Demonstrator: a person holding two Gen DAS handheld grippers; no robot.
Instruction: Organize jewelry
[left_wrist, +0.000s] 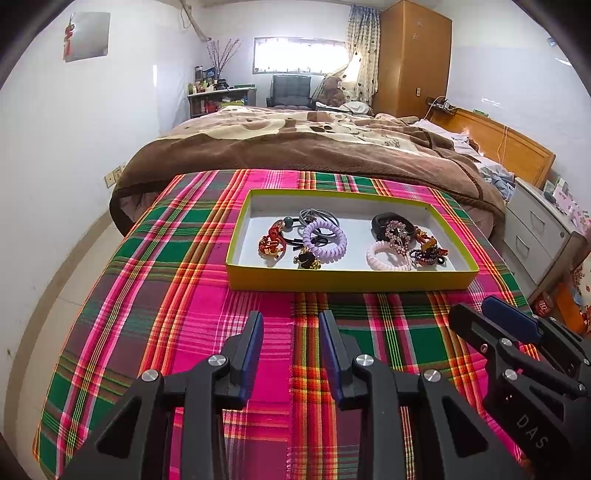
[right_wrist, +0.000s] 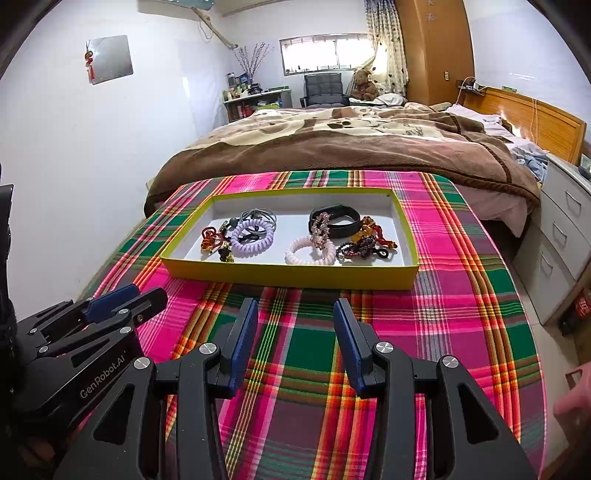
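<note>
Jewelry (left_wrist: 321, 240) — coiled bands, beaded pieces — fills yellow tray (left_wrist: 347, 280); left gripper (left_wrist: 291, 321), right gripper (right_wrist: 295, 310) both gape empty.

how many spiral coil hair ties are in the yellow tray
2: a purple coil tie in the tray's left pile, a pale pink coil tie in its right pile. Others may be hidden.

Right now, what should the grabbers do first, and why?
Probably ease the left gripper forward to the purple spiral hair tie in the yellow-green cardboard tray. Both it and the right gripper are open, holding nothing, short of the tray, and every piece lies jumbled inside.
</note>
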